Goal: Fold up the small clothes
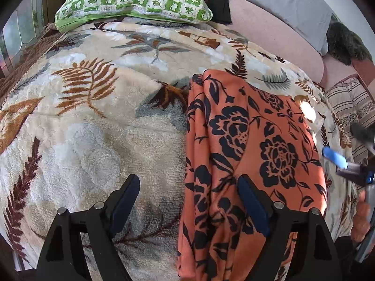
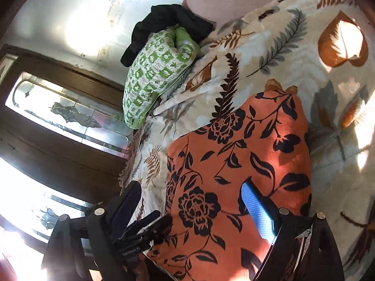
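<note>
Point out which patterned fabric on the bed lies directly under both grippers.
The orange cloth with black flowers, folded flat. The cream leaf-print fleece blanket spreads beneath it, and the green-and-white checked pillow sits at the far end.

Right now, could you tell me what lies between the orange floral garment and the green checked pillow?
Only bare leaf-print fleece blanket separates the garment from the pillow, clearest in the left wrist view.

Each tool is black, with silver screws at the pivots; left tool (image 1: 188, 195) pads navy, right tool (image 2: 191, 201) pad light blue
</note>
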